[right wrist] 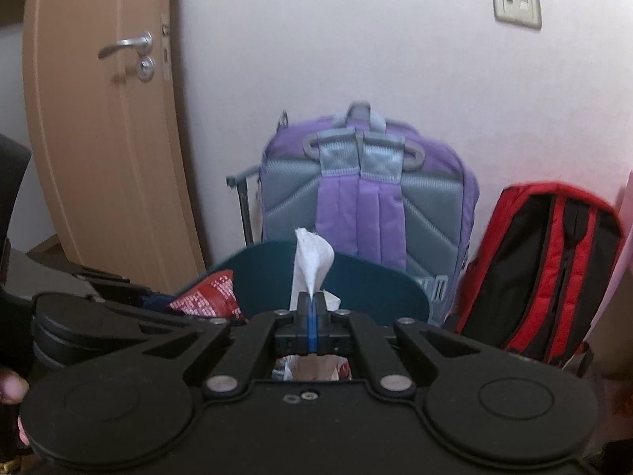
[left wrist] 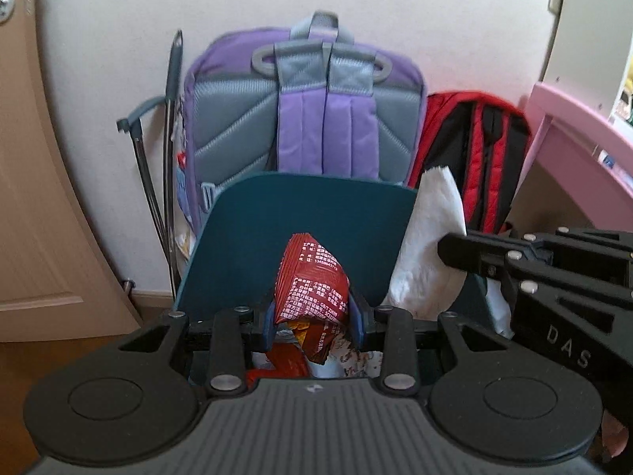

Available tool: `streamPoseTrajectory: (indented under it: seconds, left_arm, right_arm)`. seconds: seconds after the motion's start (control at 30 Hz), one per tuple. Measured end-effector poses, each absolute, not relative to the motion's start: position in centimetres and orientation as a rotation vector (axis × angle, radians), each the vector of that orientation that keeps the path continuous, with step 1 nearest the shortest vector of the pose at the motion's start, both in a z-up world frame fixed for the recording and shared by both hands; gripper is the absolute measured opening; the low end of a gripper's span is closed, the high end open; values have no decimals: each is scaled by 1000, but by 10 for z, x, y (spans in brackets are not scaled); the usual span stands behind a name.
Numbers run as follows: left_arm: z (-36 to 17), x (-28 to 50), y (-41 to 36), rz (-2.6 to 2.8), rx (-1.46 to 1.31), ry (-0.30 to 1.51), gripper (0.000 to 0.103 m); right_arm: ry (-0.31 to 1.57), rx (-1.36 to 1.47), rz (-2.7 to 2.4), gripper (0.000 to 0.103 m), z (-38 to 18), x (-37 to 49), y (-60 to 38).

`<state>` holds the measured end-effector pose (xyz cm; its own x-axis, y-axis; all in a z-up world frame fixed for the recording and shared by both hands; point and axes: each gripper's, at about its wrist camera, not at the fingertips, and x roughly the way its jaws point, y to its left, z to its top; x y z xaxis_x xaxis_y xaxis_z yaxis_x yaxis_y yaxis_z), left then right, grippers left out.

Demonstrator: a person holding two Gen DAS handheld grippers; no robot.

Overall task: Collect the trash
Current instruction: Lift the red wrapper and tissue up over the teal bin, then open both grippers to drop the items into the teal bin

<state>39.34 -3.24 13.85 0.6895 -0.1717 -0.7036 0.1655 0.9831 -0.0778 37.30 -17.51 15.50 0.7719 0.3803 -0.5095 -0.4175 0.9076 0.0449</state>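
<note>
My left gripper (left wrist: 314, 308) is shut on a red snack wrapper (left wrist: 312, 281) with white print, held over the dark teal bin (left wrist: 253, 233). My right gripper (right wrist: 312, 308) is shut on a white tissue (right wrist: 310, 261) that sticks up above its blue pads. In the left wrist view the right gripper (left wrist: 455, 251) reaches in from the right with the tissue (left wrist: 431, 245) at the bin's right rim. The right wrist view shows the wrapper (right wrist: 211, 293) and the bin (right wrist: 376, 289) below. More wrappers (left wrist: 300, 360) lie inside the bin.
A purple and grey backpack (left wrist: 316, 107) leans on the white wall behind the bin, with a red and black backpack (left wrist: 478, 150) to its right. A metal trolley frame (left wrist: 158, 182) stands left of them. A wooden door (right wrist: 103, 118) is at the left, pink furniture (left wrist: 573, 134) at the right.
</note>
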Motion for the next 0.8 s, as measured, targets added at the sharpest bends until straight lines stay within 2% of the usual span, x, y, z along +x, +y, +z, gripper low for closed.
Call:
streamPoseTrajectory:
  seconds: [0.3,0.37,0.53,0.6,0.67,0.8]
  left_arm:
    - [105,419,-41,-203,41,878,36]
    - [101,420,-42,-206,38,892,37]
    - [99,419,-43,-200,49,899,44]
    - [101,417,-43,-200,47,898,55]
    - [104,413,-43,-192,46,882,61]
    - [115,403,-41,-194,28,864,61]
  right_arm:
    - [645,-84,438,1,118,390,-175]
    - [658,-87,441,5,115,390,-176]
    - [664,-100,432,15,113,387,-177]
    - [665,-99,432,17,115,385,-178]
    - [660,-104,427,19,118,380,-180]
    - [658,-118,425,23,126,372,-184]
